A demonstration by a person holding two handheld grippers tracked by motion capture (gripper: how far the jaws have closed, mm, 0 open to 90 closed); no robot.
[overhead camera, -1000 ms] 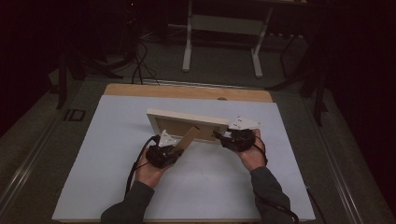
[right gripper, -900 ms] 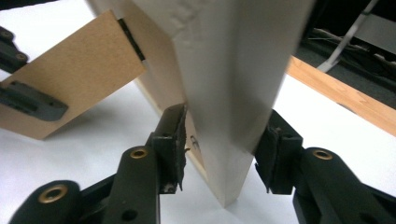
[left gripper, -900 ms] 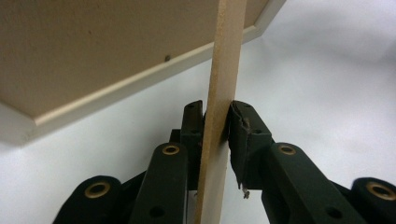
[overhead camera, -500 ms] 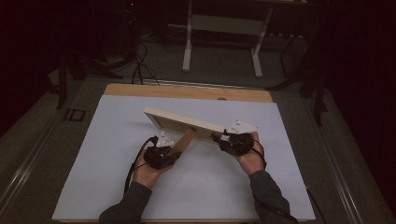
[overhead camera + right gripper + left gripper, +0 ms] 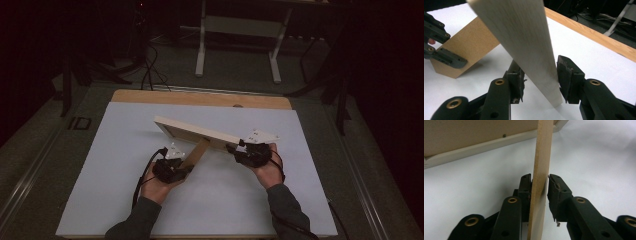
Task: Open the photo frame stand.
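Note:
A pale wooden picture frame (image 5: 195, 131) hangs tilted over the white table cover (image 5: 100, 190), far-left corner highest. Its brown back stand (image 5: 197, 152) slopes down to my left gripper (image 5: 184, 167). In the left gripper view the stand (image 5: 540, 170) runs edge-on between the jaws of that gripper (image 5: 540, 192). They have just been opening: one pad touches it and a sliver of light shows at the other. My right gripper (image 5: 237, 149) is shut on the frame's right end. Both pads of that gripper (image 5: 540, 80) press the frame's edge (image 5: 524, 37) after easing slightly.
The table's wooden back edge (image 5: 200, 98) runs beyond the white cover. A metal stand (image 5: 237, 45) and cables (image 5: 150, 65) are on the dark floor behind. The other gripper (image 5: 439, 45) shows at the left of the right gripper view, at the brown stand (image 5: 466, 47).
The frame has tipped from nearly upright to a flatter, edge-on tilt, and its right end has sunk. Both hands have stayed about where they were.

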